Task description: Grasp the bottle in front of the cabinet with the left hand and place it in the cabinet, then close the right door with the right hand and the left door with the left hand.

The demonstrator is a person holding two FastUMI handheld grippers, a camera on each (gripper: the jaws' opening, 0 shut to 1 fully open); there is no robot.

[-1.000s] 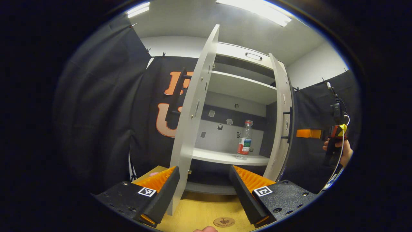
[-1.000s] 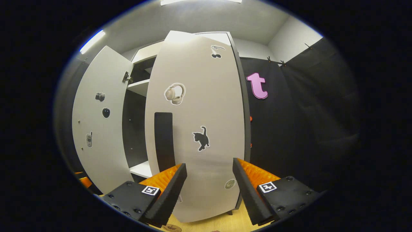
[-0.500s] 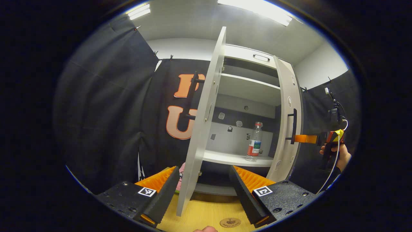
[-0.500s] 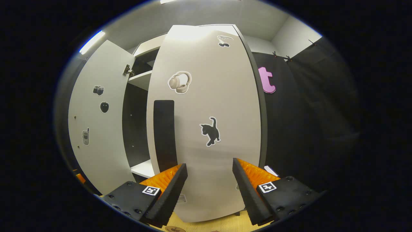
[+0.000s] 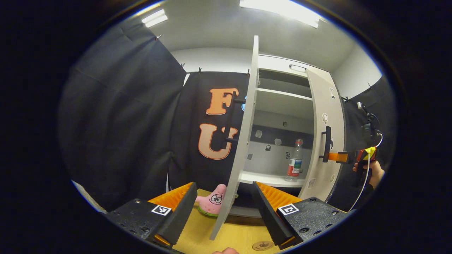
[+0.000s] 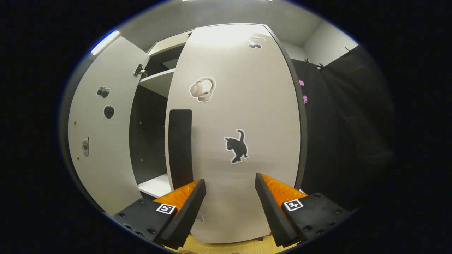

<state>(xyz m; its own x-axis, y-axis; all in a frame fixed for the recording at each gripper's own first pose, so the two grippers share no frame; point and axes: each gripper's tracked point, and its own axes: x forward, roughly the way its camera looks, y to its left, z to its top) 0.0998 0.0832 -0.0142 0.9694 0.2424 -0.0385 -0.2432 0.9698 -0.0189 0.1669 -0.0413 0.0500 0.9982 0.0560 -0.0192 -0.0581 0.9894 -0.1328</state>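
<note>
Left gripper view: the bottle (image 5: 294,160) is seen upright on the cabinet (image 5: 282,102) shelf at 2 o'clock, and the left gripper (image 5: 223,203) is held wide open, empty. The right gripper (image 6: 229,197), equally spread and empty, is faced by the right door (image 6: 243,106), nearly closed.

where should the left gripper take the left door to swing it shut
Best not to clamp it: the left door stands edge-on between the open fingers of the left gripper. Its black handle is on the outer face, so come from that side and push there.

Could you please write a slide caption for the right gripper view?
Open hand-held gripper faces the sticker-covered right cabinet door, partly swung shut, left door open.
</note>
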